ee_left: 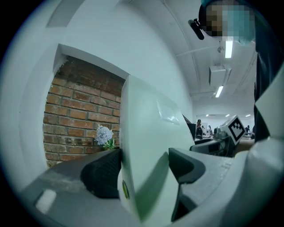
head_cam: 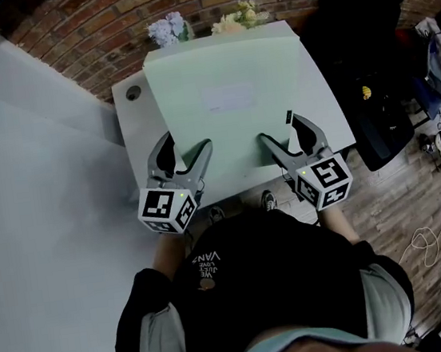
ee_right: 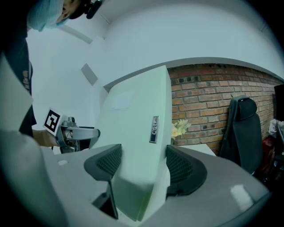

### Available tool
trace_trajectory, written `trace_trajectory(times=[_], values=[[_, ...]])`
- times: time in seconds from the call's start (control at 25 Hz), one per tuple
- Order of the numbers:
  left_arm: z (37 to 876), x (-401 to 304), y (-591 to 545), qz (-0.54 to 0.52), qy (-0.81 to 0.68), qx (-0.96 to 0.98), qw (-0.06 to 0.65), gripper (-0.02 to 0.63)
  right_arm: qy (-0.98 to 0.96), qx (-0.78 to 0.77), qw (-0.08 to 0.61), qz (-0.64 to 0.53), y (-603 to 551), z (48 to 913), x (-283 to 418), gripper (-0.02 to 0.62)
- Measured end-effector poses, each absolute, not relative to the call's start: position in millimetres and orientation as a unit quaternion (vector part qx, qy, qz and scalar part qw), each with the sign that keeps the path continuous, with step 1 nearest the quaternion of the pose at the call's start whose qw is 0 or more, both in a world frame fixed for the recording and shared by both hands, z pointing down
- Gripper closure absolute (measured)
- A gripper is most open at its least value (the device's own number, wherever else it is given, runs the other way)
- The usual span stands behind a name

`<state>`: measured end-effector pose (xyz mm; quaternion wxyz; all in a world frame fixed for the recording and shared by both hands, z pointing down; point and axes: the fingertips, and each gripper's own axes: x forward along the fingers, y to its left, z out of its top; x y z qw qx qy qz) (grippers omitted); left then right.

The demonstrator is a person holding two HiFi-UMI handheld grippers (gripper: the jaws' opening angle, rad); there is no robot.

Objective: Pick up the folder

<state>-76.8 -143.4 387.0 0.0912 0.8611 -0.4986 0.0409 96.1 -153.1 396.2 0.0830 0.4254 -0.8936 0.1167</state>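
Folder (head_cam: 223, 74) pale green, tilted over table (head_cam: 135, 130) | left gripper (head_cam: 188, 141) jaws clamped on near-left edge | right gripper (head_cam: 280, 129) jaws wide, clamped near-right | step: lift, looks nearly done | next: raise evenly, keep both grips.

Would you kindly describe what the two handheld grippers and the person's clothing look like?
The left gripper and right gripper have grey bodies with two curved jaws, lined with dark textured pads. Each carries a cube of black-and-white square markers and a small green light. The person wears a black top with pale lettering and light grey sleeves.
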Motion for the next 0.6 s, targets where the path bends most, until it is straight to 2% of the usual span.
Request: trace_trajectory(times=[0.6], values=[[392.9,-81.1,-138.4,0.04,-0.507,0.856,0.094,0.265,-0.895,0.422,0.089,0.112,-150.2,402.1,91.3,0.285]])
